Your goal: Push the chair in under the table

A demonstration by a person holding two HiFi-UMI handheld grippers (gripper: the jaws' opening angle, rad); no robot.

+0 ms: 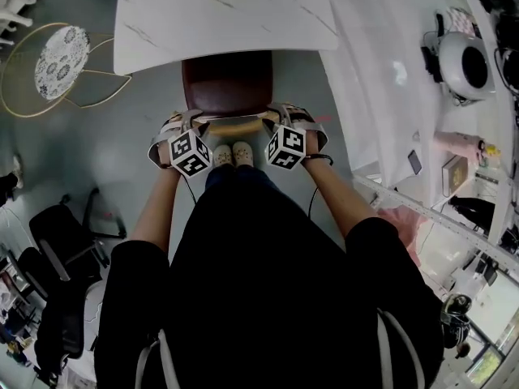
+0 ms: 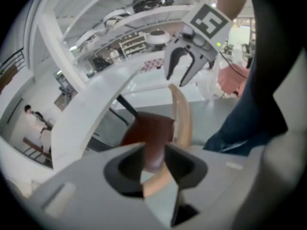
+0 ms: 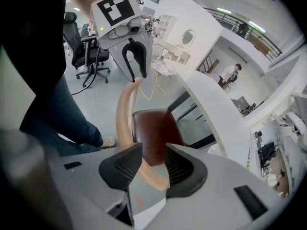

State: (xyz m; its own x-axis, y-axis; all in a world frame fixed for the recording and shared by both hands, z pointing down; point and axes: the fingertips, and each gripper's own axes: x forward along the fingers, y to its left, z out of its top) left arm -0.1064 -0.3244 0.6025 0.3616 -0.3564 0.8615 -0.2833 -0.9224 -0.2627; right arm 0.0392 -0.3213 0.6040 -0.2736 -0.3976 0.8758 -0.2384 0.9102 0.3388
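At my ten o'clock a round patterned stool (image 1: pixel 63 51) with a gold wire frame stands on the grey floor (image 1: pixel 105 152). Black office chairs (image 1: pixel 61 245) crowd my eight o'clock. At two o'clock a white round appliance (image 1: pixel 466 65) rests on a white counter (image 1: pixel 496 116), a pink thing (image 1: pixel 458 144) just below it.

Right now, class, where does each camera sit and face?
Head view: on the person's head, facing steeply down at the table and chair; forearms and shoes show.
Left gripper view: on the left gripper, facing along its open jaws over the chair's backrest to the right gripper; a jeans leg shows.
Right gripper view: on the right gripper, facing back at the left one; a leg shows.
Shared: both gripper views show the maroon seat and backrest.
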